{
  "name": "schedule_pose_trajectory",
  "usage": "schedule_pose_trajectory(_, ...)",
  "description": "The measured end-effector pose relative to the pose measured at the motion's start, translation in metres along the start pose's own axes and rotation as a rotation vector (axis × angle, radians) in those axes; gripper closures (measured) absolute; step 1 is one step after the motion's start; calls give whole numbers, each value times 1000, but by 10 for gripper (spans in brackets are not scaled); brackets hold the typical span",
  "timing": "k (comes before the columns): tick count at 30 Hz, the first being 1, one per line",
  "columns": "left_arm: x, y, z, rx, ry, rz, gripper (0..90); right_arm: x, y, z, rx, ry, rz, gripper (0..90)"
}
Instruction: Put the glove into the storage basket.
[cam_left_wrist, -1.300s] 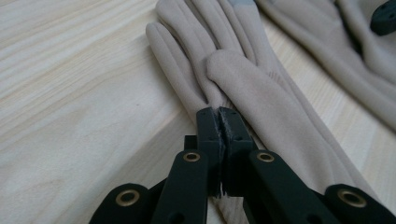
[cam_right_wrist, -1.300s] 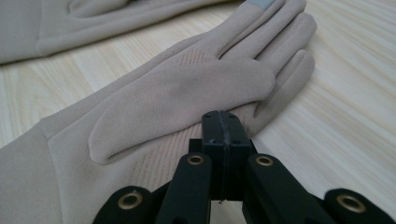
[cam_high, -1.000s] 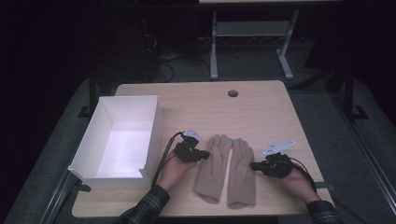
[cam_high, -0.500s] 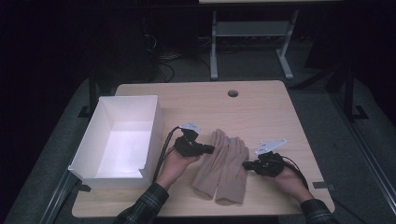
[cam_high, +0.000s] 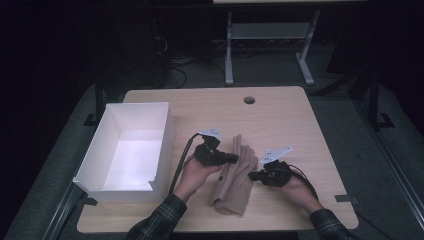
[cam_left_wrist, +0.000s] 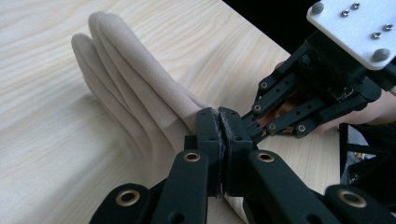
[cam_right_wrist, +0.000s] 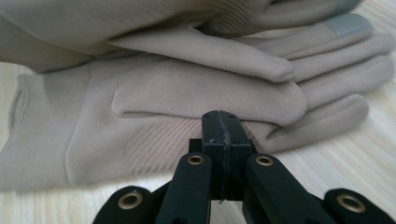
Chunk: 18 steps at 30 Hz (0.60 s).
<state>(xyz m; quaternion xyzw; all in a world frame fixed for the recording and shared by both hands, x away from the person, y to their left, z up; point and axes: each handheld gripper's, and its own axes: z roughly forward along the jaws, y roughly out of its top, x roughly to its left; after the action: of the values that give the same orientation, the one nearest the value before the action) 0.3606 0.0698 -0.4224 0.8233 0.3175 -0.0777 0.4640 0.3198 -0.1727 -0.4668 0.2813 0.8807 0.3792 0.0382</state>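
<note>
From above, the beige gloves (cam_high: 236, 175) lie stacked right of the white box (cam_high: 127, 145), the left gripper (cam_high: 231, 158) and right gripper (cam_high: 254, 175) flanking them. Left gripper view: jaws pressed together, whether pinching glove fabric I cannot tell. Right gripper view: jaws pressed together, empty, before the gloves.

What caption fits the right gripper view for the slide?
Shut right tool at the edge of beige gloves stacked on a wooden table.

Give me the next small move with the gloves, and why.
Probably carry the left gripper on across toward the right gripper, laying the lifted glove flat on the lower glove. Both sets of jaws are shut; the left one appears to pinch the upper glove's edge, which stands half folded over its mate beside the white box.
</note>
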Motion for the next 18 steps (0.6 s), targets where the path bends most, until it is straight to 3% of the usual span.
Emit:
schedule_pose_trajectory(7, -3, -1, 8, 29, -11, 14, 879, 4, 7, 9, -5, 9, -18, 900)
schedule_pose_trajectory(11, -5, -2, 13, 42, -15, 26, 879, 6, 9, 12, -10, 11, -5, 900)
schedule_pose_trajectory(18, -8, -5, 20, 53, -24, 32, 877, 5, 8, 5, -13, 0, -13, 895)
